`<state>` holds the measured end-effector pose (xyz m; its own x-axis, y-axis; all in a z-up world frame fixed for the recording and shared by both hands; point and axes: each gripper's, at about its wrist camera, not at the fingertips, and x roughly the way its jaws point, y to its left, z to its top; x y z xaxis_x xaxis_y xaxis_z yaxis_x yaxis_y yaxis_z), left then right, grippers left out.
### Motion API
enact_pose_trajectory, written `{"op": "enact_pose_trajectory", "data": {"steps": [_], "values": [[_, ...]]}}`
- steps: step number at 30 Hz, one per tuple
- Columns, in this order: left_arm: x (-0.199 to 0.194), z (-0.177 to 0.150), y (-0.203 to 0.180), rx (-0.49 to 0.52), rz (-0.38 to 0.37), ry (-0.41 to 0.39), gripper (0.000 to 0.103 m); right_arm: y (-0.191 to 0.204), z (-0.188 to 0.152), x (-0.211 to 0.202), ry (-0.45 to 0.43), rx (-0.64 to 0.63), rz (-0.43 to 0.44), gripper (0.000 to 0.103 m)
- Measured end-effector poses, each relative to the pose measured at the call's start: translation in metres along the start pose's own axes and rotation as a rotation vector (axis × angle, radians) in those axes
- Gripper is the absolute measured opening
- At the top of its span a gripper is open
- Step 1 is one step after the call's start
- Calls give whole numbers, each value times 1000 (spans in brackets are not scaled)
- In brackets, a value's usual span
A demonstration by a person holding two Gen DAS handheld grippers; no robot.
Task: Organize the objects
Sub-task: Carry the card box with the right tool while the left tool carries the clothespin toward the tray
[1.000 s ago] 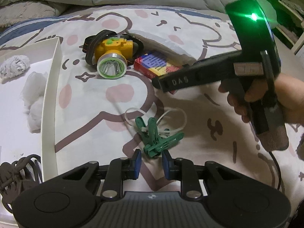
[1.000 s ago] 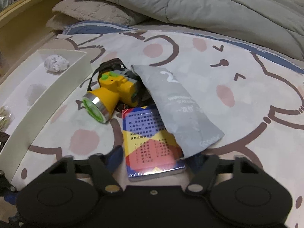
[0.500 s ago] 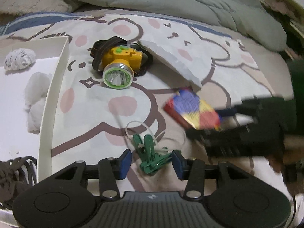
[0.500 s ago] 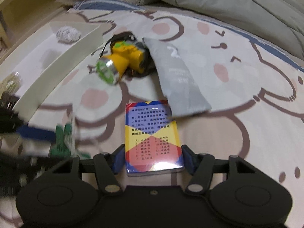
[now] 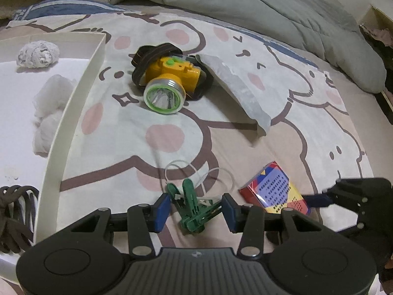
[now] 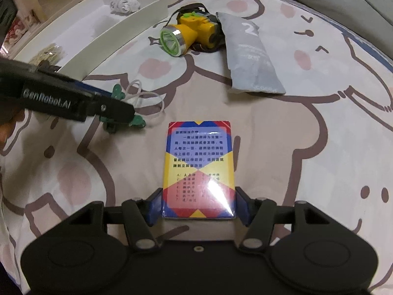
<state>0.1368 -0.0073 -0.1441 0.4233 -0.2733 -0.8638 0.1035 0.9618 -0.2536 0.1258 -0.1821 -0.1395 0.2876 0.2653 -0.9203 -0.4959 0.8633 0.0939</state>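
L gripper (image 5: 195, 207) sits lowest in its own view, blue pads spread w/ the bunch of green plastic clothes pegs (image 5: 194, 206) on a thin white loop of cord between them. Pads stand beside the pegs, not pressing: a gap shows on both sides, esp. the left. Pegs lie on the cartoon-print bedsheet (image 5: 294, 132), just beside the tray wall.

R gripper (image 6: 199, 207) pinches the glossy red-yellow-blue card box (image 6: 199, 169) by its near end; both blue pads sit flush on the box's long edges, far end sticking out over the sheet. Looks a firm hold, but only the near part of the box is gripped, so it could pivot if swung fast.

Step in hand, my read: L closes on the pegs while R carries the box. To do it well: centre the pads on the thick joined part of the pegs, not the splayed tips, then close slowly so they don't squirt out. Watch the cord, which may snag or drag. Keep R clear of L; they're near each other.

Further out: white shallow cardboard tray (image 5: 73, 113), holding cotton wads, a crumpled paper ball and a dark cable, the likely drop spot. Beyond, yellow headlamp w/ dark strap (image 5: 169, 83), touching a grey flat pouch (image 6: 250, 54). Farthest, grey duvet (image 5: 270, 7).
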Motion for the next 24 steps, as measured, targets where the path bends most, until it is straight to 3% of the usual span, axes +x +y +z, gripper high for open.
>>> {"op": "enact_pose_trajectory", "data": {"steps": [13, 15, 24], "values": [[0, -1, -7, 38, -46, -17, 34, 6, 9, 14, -50, 33, -57, 68], [-1, -1, -8, 44, -48, -20, 32, 9, 9, 14, -51, 23, -67, 61], [-18, -1, -14, 70, -63, -54, 25, 14, 13, 6, -67, 58, -109, 60]]}}
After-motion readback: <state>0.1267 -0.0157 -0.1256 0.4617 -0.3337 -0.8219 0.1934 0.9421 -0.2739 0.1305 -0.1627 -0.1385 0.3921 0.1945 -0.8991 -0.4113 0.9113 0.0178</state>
